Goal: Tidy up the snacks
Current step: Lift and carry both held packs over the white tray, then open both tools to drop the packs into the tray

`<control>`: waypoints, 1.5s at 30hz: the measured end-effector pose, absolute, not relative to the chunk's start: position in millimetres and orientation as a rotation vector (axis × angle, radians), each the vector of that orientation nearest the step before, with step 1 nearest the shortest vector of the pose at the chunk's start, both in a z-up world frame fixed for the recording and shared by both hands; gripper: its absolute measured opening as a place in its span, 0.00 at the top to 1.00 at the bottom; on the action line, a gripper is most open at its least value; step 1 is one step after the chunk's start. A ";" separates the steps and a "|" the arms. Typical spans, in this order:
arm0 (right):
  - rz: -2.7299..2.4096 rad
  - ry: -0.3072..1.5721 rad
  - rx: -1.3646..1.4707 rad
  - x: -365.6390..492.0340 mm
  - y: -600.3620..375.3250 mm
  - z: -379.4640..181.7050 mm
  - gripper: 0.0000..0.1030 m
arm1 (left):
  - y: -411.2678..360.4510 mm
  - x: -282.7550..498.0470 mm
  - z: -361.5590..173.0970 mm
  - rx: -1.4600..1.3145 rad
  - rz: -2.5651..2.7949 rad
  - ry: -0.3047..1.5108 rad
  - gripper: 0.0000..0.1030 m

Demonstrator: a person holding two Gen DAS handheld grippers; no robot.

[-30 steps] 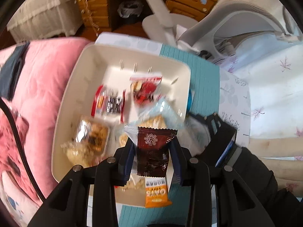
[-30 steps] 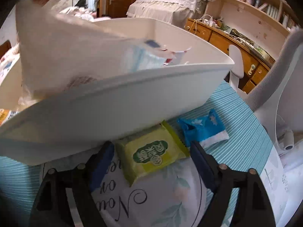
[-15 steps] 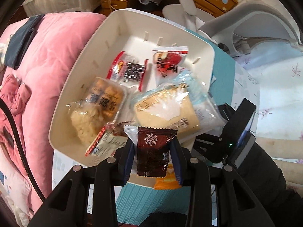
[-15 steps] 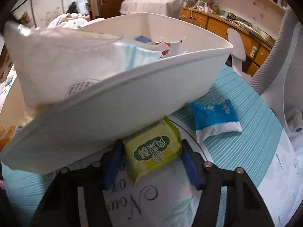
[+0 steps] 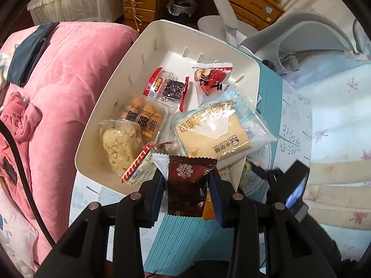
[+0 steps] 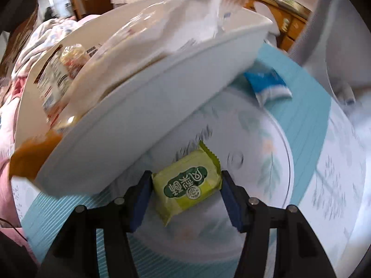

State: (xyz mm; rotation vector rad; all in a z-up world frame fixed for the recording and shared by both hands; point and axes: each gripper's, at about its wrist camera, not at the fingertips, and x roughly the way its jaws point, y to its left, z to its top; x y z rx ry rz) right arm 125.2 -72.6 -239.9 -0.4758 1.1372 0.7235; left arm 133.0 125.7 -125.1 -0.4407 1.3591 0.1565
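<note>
Beside the white bin's near rim, my left gripper clamps a brown snack packet; below that bin's wall, my right gripper clamps a green packet.

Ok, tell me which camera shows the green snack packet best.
The right wrist view. The green snack packet sits whole and close there, label facing the camera, clamped in the right gripper beside the white bin. In the left wrist view only a blurred green sliver peeks past the bin's edge.
</note>
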 end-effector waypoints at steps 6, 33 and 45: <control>0.598 1.198 -0.433 83.3 -82.7 -229.4 0.44 | 139.0 120.3 -123.8 -0.408 0.093 1.345 0.66; 0.148 0.986 -0.068 27.9 -21.9 -92.1 0.43 | 214.3 109.6 -104.3 -0.301 -0.265 1.159 0.66; 0.266 0.940 0.035 42.7 18.0 -83.9 0.39 | 231.8 99.9 -112.2 -0.333 -0.280 1.131 0.41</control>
